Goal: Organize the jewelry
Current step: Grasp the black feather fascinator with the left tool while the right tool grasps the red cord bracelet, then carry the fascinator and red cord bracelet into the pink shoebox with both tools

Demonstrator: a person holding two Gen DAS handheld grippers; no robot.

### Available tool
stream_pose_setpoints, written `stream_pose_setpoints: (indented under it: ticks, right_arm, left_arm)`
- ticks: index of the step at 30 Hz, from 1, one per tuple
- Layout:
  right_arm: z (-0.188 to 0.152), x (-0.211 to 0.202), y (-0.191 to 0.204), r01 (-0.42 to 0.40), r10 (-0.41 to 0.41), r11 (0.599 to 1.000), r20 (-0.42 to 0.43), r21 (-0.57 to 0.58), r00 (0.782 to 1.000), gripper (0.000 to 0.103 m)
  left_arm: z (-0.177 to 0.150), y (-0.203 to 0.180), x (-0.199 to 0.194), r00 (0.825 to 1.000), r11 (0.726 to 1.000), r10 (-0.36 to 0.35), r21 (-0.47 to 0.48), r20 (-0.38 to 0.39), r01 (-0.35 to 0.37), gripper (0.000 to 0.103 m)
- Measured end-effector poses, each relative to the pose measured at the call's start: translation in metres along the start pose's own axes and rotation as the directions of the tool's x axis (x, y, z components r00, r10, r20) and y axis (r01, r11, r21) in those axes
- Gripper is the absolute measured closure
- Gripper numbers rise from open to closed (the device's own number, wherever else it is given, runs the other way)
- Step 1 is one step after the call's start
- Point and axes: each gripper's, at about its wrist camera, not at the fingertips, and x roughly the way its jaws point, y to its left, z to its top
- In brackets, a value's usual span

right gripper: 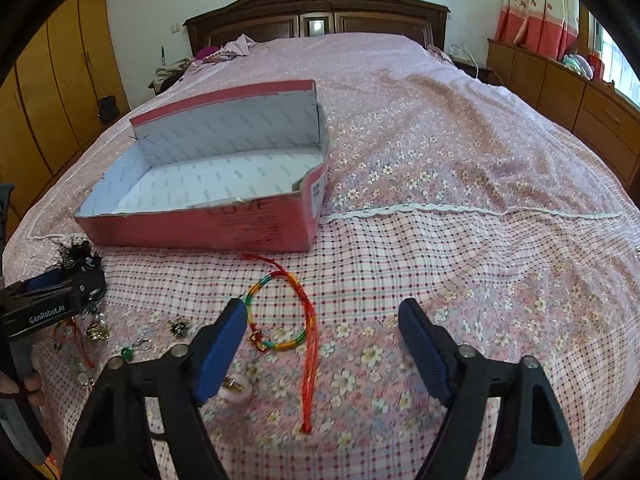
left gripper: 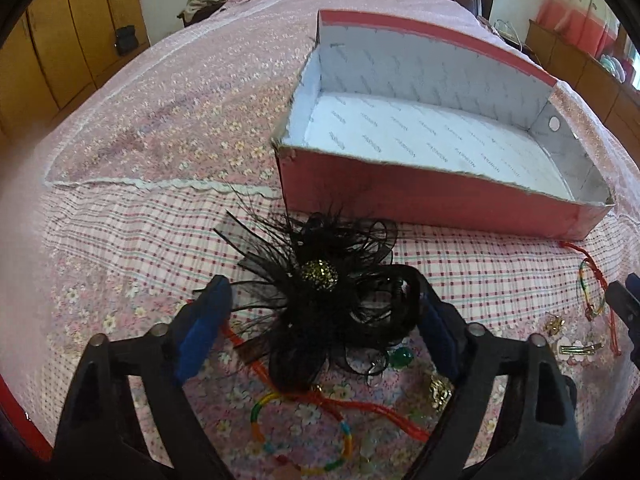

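A black feather hair ornament [left gripper: 320,288] with a gold bead centre lies on the bed between the fingers of my left gripper [left gripper: 322,292], which is wide open around it. Under it lie a rainbow bracelet [left gripper: 304,436] and red cord. A pink open box [left gripper: 420,184] with white lining stands just behind; it also shows in the right wrist view [right gripper: 208,220]. My right gripper [right gripper: 320,312] is open and empty above a rainbow bracelet with red cord [right gripper: 292,316]. The left gripper [right gripper: 52,296] shows at the left there.
Small gold charms [right gripper: 180,326], a green bead [right gripper: 127,354] and a hair clip [left gripper: 576,349] lie scattered on the pink floral bedspread [right gripper: 440,160]. Wooden headboard [right gripper: 320,12] at the back, wardrobes on the left, a low cabinet on the right.
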Motion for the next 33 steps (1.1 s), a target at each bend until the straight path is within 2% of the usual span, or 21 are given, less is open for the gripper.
stream_pose_setpoints:
  ticks: [6,9,14,19,21,23,24,25,26,33]
  right_arm:
    - [-0.002,0.015,0.000,-0.013,0.012,1.000,-0.034,-0.009,0.999,0.038]
    - [-0.004,0.023,0.002,-0.001,-0.001,0.999,-0.051,-0.035,0.999,0.042]
    - [-0.005,0.032,-0.001,-0.029,0.028,0.999,-0.072,-0.023,0.997,0.047]
    - [-0.002,0.036,-0.009,-0.035,0.034,0.999,-0.079,-0.017,0.996,0.065]
    - [-0.002,0.036,-0.009,-0.037,0.035,0.999,-0.080,-0.024,0.996,0.079]
    - [-0.005,0.032,-0.006,-0.047,0.044,0.998,-0.079,-0.048,0.996,0.090]
    - [-0.007,0.030,-0.003,-0.046,0.041,0.997,-0.074,-0.058,0.996,0.092]
    - [-0.007,0.030,-0.003,-0.043,0.039,0.997,-0.070,-0.066,0.997,0.093]
    - [-0.008,0.029,0.001,-0.045,0.040,0.996,-0.065,-0.072,0.997,0.094]
    - [-0.010,0.015,0.000,-0.071,0.068,0.996,-0.043,-0.059,0.997,0.097]
  left_arm:
    - [-0.003,-0.001,0.005,1.000,1.000,-0.021,0.005,-0.006,0.021,0.030]
    - [-0.005,-0.003,0.008,1.000,1.000,-0.023,0.010,-0.008,0.023,0.031]
    - [-0.006,-0.003,0.009,1.000,1.000,-0.018,0.015,-0.012,0.018,0.031]
    - [-0.009,-0.009,0.008,1.000,1.000,-0.011,0.029,-0.003,0.011,0.032]
    - [-0.011,-0.020,0.006,1.000,0.999,-0.017,0.031,-0.002,0.017,0.037]
    - [-0.013,-0.023,0.003,0.999,0.999,-0.035,0.035,0.000,0.035,0.047]
    - [-0.013,-0.023,0.002,0.999,0.998,-0.043,0.037,0.000,0.043,0.050]
    - [-0.014,-0.023,0.000,0.999,0.998,-0.053,0.040,0.002,0.053,0.058]
    - [-0.015,-0.025,-0.002,0.998,0.997,-0.065,0.044,0.003,0.065,0.062]
    - [-0.025,-0.024,-0.015,0.995,0.995,-0.094,0.044,0.017,0.094,0.063]
